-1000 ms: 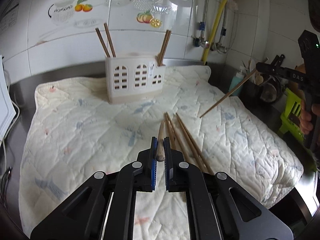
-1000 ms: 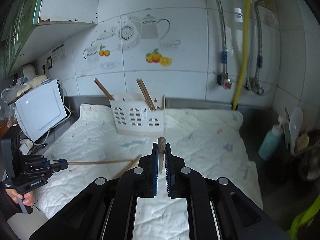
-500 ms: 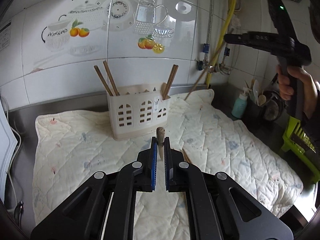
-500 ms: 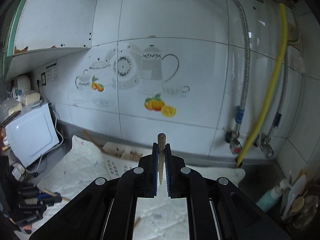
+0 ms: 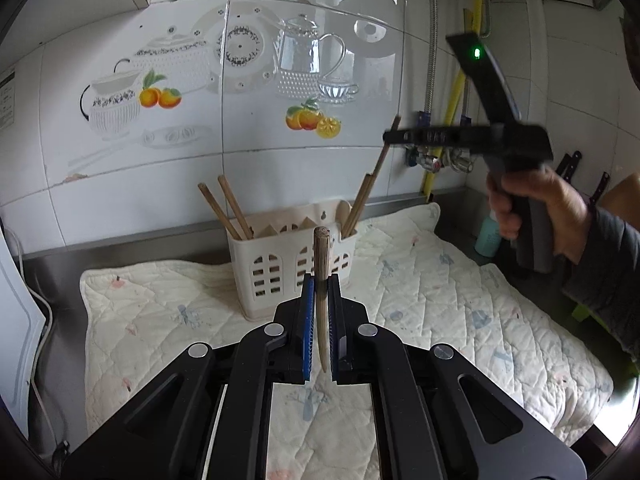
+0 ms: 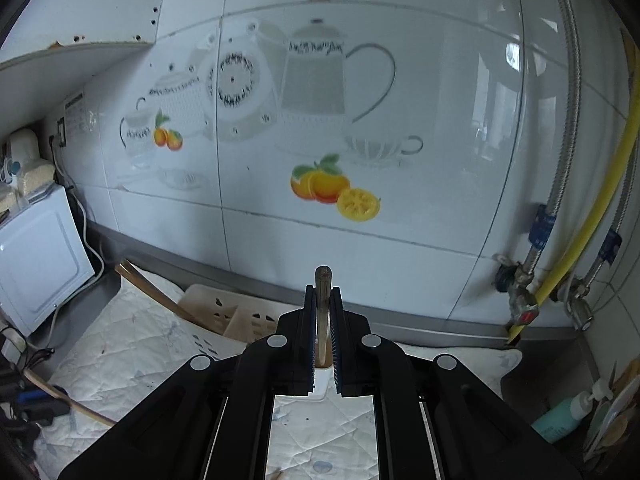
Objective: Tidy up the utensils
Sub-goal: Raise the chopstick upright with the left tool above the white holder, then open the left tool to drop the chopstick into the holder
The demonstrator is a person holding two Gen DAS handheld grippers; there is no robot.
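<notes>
Both hands have risen from the quilted bench: the right gripper (image 5: 390, 136), jaws clamped on a brown wooden chopstick (image 5: 370, 190), now lowers it into the cream slotted plastic holder (image 5: 292, 276); the left gripper (image 5: 320, 300) clamps another chopstick (image 5: 321, 264), waiting short of the holder

A steel counter (image 5: 60, 344) carries a quilted cloth (image 5: 440, 300); a white utensil holder (image 5: 276, 272) stands on it.
</notes>
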